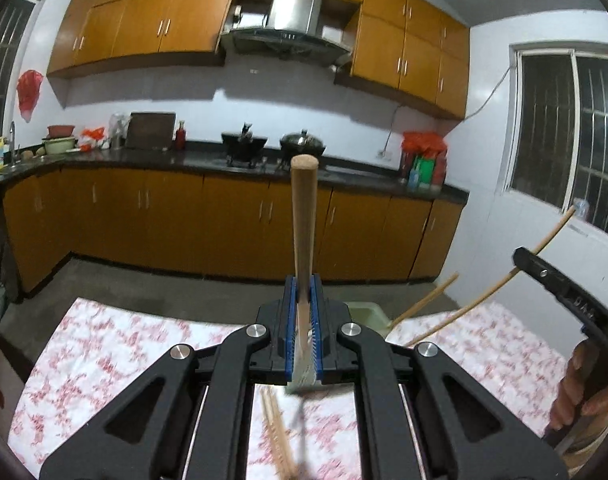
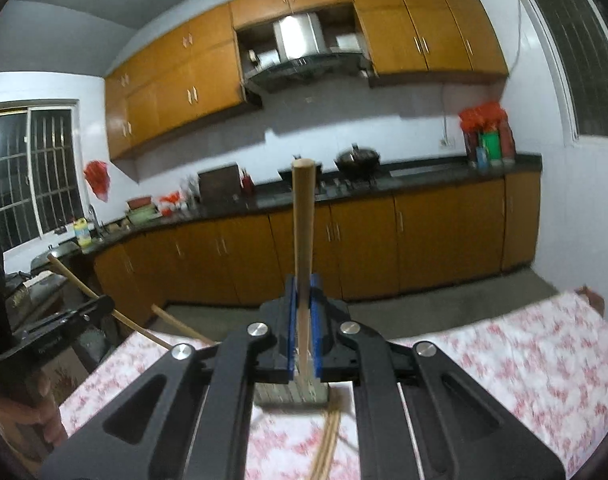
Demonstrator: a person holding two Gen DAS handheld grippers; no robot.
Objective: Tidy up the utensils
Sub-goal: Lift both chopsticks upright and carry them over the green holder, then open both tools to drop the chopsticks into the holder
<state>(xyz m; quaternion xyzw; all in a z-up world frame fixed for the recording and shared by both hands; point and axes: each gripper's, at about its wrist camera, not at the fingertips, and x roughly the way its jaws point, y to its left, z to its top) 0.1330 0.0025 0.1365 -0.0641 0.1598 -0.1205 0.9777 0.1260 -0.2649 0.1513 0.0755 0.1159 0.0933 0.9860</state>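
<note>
Left gripper: blue pads pressed onto a wooden-handled utensil. Long axis runs straight ahead along the fingers, rounded handle end pointing away toward the kitchen counter; the metal working end sits below the pads, near the camera, blurred.

Right gripper: same arrangement, pads pinching a second wooden-handled utensil, handle end pointing forward, flat greyish end at the camera side just under the pads.

Both utensils are held in the air above a table with a red-and-white floral cloth. Chopsticks lie on the cloth beneath the left gripper; they also show under the right one, blurred.

In the left view, the right gripper's body appears at right edge with the person's hand on it. 2 thin wooden sticks slant up from a pale green container at the table's far edge.

Writing: embossed letters on the other gripper's black body, too blurred to read. No brands legible.

Background: orange cabinets, range hood, 2 woks on the stove, red plastic bag on the wall.
</note>
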